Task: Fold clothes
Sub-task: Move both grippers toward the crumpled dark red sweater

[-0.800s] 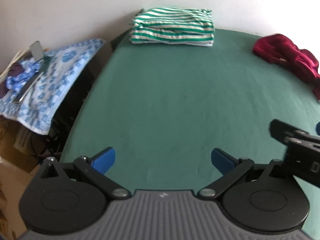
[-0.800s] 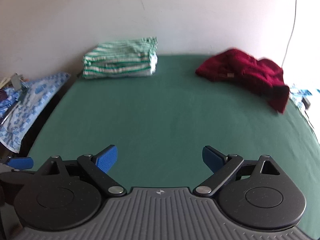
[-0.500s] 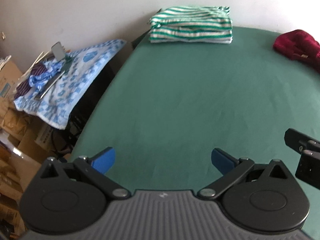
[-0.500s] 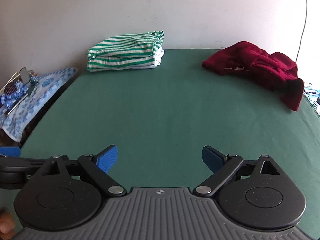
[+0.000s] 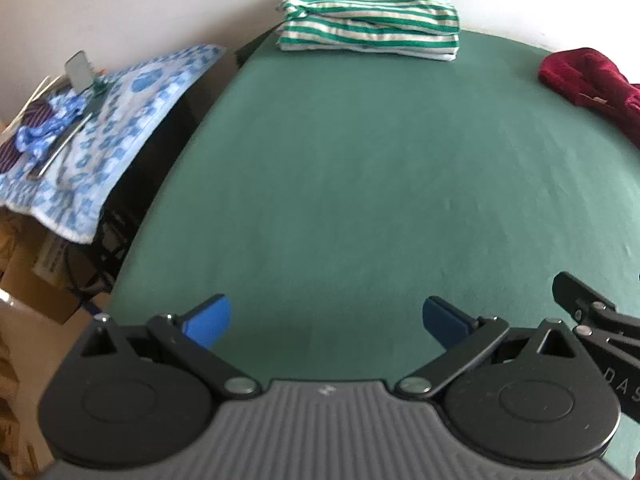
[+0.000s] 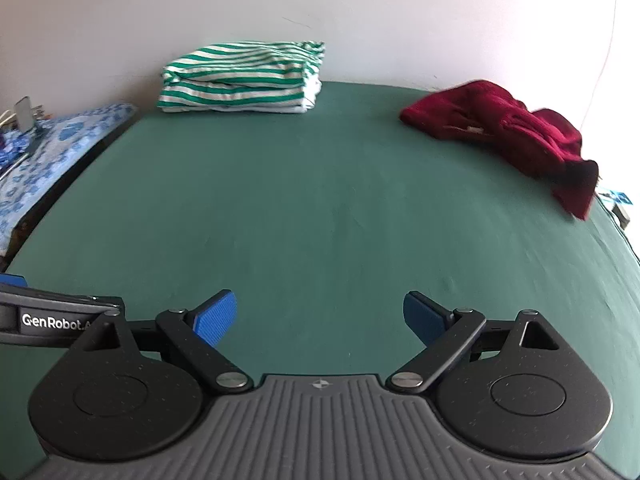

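Over the green table point(image 6: 320, 200) you are holding the right gripper point(image 6: 320, 314) and left gripper point(image 5: 326, 318) side by side, both with jaws spread wide and gripping nothing. Nothing is lying between them and the clothes: striped stack point(image 6: 240, 80) sitting folded at the far edge, red garment point(image 6: 504, 128) crumpled far right. Off the table's left, a blue cloth point(image 5: 112, 132) is draping.

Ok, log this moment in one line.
left gripper: open, empty | right gripper: open, empty | striped shirt: folded | red garment: crumpled, unfolded
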{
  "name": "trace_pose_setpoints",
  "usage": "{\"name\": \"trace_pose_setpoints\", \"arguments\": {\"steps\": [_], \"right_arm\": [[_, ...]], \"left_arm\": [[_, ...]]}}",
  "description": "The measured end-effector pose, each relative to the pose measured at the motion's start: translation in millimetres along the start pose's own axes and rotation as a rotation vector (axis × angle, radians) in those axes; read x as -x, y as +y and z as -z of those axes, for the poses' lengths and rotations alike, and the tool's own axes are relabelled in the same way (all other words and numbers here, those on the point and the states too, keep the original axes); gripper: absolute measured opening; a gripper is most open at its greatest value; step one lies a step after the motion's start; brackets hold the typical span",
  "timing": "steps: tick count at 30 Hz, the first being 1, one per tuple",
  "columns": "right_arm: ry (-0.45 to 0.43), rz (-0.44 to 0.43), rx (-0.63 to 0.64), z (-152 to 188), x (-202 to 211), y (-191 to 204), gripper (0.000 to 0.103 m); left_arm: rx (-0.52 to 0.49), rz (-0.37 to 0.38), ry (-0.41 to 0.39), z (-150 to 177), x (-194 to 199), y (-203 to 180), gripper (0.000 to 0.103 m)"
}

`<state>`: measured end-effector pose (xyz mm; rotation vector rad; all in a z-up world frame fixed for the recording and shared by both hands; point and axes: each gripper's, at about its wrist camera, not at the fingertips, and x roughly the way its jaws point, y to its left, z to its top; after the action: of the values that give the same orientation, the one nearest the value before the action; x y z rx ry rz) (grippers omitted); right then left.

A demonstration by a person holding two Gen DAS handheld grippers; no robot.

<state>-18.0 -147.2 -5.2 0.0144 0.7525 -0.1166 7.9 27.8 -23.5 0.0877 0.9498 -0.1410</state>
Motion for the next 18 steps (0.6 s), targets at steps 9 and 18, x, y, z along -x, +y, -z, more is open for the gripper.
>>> {"name": "trace_pose_setpoints", "arguments": {"steps": [9,18], "right_arm": [[0.029,0.089,-0.135,-15,10,-31,0.093],[-0.023,0.172,-0.209,-61,15,-80,0.093]], "left_arm": [[-0.116,0.242,0.016,-35,38,6,0.102],[-0.286,0.288,-0.081,-88,60,-40,0.102]]}}
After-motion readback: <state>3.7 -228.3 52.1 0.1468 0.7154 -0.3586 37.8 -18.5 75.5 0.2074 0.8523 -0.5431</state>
